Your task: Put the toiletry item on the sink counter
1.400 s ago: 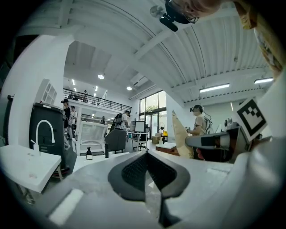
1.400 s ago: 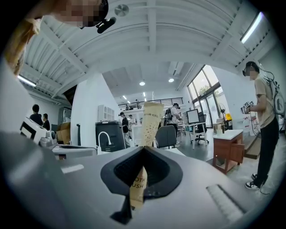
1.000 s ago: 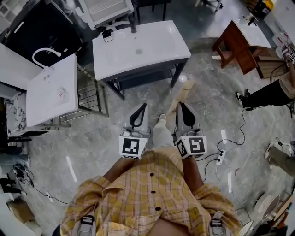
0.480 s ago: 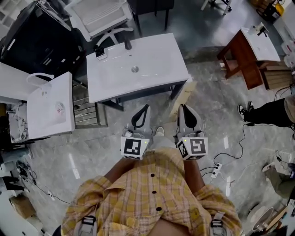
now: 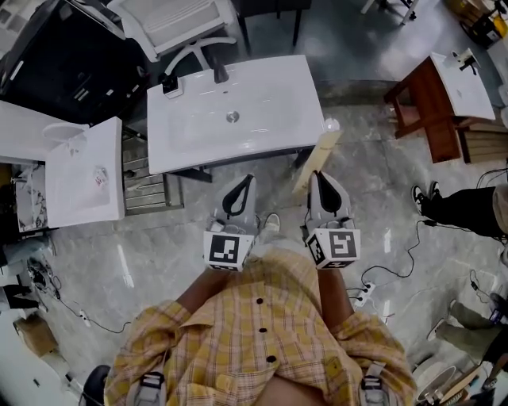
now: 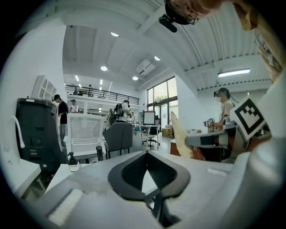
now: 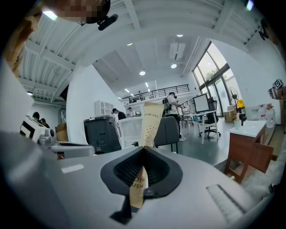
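Note:
My right gripper [image 5: 316,176] is shut on a long tan paper toothbrush packet [image 5: 318,157], which sticks forward past its tips. In the right gripper view the packet [image 7: 151,120] stands upright, pinched between the closed jaws [image 7: 144,149]. My left gripper [image 5: 248,180] is held beside it, shut with nothing in it, and its tips meet in the left gripper view [image 6: 146,152]. The white sink counter [image 5: 274,83], with a drain [image 5: 232,116] and a dark faucet [image 5: 220,74], stands just ahead of both grippers. The packet's far end reaches the counter's front right corner.
A second white sink top [image 5: 79,174] and a metal rack [image 5: 148,181] stand at the left. A white chair [image 5: 171,20] is behind the counter. At the right are a brown stand with a sink [image 5: 432,99] and a seated person's legs [image 5: 464,208]. Cables and a power strip [image 5: 361,295] lie on the marble floor.
The sink counter has come nearer and now lies just ahead of the grippers. Both grippers keep the same pose, the right still holding the packet.

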### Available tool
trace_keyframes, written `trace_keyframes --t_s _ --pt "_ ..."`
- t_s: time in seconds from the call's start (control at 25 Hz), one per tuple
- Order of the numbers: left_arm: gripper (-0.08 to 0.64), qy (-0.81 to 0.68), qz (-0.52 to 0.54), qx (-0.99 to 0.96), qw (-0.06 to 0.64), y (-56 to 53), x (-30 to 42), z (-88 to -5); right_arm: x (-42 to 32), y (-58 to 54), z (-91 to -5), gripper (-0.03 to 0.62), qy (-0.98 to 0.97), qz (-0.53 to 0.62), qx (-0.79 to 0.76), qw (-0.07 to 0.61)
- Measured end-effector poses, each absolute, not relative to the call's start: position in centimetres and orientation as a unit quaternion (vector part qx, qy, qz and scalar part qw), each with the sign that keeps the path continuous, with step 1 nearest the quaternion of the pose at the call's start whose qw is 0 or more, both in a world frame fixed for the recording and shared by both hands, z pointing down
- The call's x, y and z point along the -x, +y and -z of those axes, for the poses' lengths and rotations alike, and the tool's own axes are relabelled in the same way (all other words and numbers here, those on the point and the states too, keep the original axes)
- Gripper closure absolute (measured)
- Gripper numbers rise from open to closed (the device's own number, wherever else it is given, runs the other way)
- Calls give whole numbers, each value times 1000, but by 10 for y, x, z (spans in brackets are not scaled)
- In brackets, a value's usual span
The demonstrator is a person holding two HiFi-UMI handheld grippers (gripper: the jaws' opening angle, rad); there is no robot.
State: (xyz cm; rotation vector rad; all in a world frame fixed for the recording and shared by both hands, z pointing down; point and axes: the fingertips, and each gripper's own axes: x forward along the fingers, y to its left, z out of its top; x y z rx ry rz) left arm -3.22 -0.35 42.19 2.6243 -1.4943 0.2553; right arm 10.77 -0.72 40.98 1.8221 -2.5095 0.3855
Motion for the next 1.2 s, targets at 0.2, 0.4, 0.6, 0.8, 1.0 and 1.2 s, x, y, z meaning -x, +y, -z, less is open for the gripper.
trace_keyframes --t_s 0.2,0.4,0.6,0.8,1.0,1.2 --pt "560 -489 -88 -866 51 -13 32 -432 -111 -18 -419 589 -802 -127 -583 21" --pt "560 -486 -79 -868 67 -30 25 -434 -112 -34 -426 589 -800 -128 -586 34" --pt "560 -475 -74 -874 69 -57 14 -441 -114 -59 -437 589 -802 -132 -580 55" --pt "560 -470 -73 -877 67 -92 8 -443 -116 -97 -449 589 -801 -140 -575 84" --pt "560 -473 -76 -875 66 -132 5 -447 -119 -140 -456 589 -804 -144 -568 97" --pt "560 -486 -67 -865 104 -165 2 -451 -126 -173 -472 588 -802 -156 -566 114"
